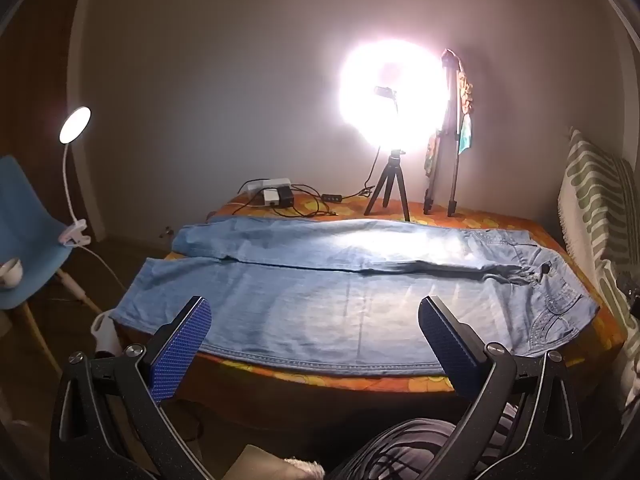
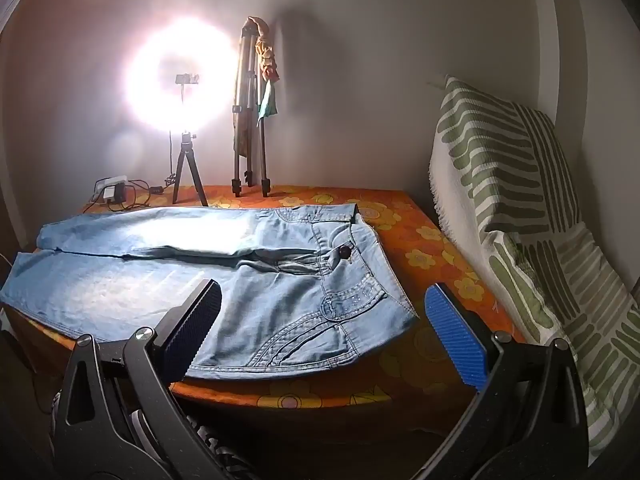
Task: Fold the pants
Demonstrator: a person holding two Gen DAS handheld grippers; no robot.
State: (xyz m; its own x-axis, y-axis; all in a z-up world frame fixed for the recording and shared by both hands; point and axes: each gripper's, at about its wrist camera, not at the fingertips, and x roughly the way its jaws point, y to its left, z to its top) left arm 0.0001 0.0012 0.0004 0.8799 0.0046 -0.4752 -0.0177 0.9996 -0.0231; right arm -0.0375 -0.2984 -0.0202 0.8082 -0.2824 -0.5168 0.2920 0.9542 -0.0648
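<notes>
Light blue jeans [image 1: 340, 300] lie flat across the orange flowered table [image 1: 400, 384], legs to the left and waistband to the right; the same jeans [image 2: 260, 280] fill the middle of the right wrist view, button and pocket stitching facing up. My left gripper [image 1: 316, 312] hovers open just short of the near hem of the front leg, blue pads wide apart, nothing between them. My right gripper [image 2: 324, 300] is open too, held before the table's near edge by the waist end, with the jeans' hip corner seen between its fingers but untouched.
A glaring ring light on a small tripod [image 1: 388, 188] and a folded tripod [image 1: 444, 140] stand at the table's back, beside a power strip with cables [image 1: 276, 196]. A green-striped cushion [image 2: 520, 200] leans at the right. A blue chair [image 1: 28, 240] with a clip lamp [image 1: 74, 120] sits left.
</notes>
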